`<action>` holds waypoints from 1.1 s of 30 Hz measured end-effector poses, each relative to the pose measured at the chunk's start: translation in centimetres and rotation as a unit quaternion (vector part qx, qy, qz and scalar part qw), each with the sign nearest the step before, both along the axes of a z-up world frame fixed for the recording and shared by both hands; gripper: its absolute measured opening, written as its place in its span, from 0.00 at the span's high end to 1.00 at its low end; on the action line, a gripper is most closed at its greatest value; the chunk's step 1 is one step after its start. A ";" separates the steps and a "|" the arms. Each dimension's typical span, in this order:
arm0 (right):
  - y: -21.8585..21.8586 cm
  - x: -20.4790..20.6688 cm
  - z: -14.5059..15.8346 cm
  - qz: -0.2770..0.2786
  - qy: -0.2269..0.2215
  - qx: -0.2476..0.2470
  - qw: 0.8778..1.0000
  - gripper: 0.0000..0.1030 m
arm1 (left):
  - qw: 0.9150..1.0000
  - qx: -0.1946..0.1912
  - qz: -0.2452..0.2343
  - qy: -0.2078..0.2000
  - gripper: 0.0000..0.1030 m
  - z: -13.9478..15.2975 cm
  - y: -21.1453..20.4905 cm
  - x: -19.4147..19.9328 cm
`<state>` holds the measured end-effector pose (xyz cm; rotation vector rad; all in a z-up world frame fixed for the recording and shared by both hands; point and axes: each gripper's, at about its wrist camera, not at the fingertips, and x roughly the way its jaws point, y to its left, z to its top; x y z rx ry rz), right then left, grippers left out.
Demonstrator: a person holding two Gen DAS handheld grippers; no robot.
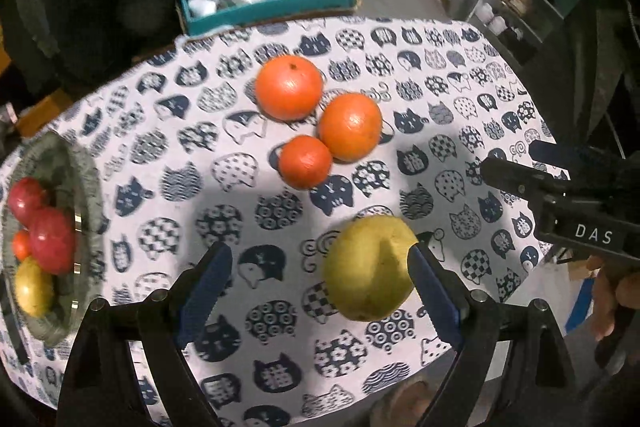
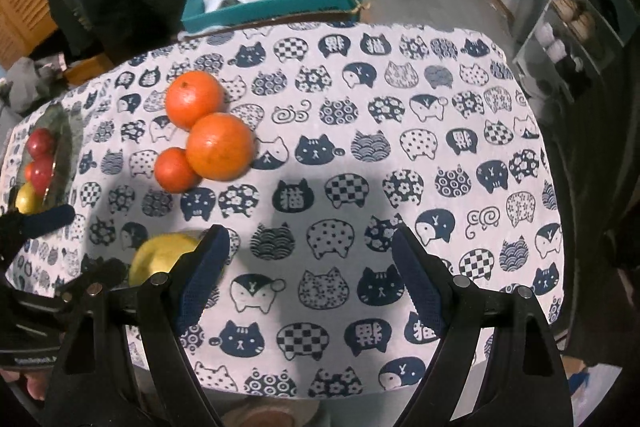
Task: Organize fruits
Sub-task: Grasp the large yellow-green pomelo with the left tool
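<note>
Here we hold both tools spread: left tool (image 1: 320,291) beside a pear (image 1: 370,267), right tool (image 2: 310,267) over bare counter (image 2: 400,155).

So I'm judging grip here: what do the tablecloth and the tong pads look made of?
Tablecloth: matte woven fabric, apparently cotton, printed with cats, no glare. Pads on the left tongs: dark blue, finely textured, probably rubber.

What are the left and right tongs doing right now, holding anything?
Left tongs: open, yellow pear between the fingers, not gripped.
Right tongs: open, holding nothing.
</note>
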<state>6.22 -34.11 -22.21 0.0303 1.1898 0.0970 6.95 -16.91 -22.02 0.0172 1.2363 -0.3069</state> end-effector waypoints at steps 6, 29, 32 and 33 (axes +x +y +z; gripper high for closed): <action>-0.5 0.3 -0.8 -0.006 0.006 0.001 1.000 0.19 | 1.000 -0.011 -0.007 0.024 0.12 -1.7 -1.4 0.6; -1.3 1.6 -3.4 -0.013 0.031 0.011 0.999 0.19 | 0.995 -0.025 -0.055 0.077 0.26 -5.0 -4.1 0.9; -0.8 2.0 -3.6 -0.010 0.033 0.014 0.999 0.19 | 0.995 -0.028 -0.054 0.075 0.27 -5.0 -3.9 0.9; -0.7 2.1 -3.7 -0.009 0.033 0.016 0.999 0.19 | 0.996 -0.024 -0.052 0.073 0.27 -5.0 -3.8 0.8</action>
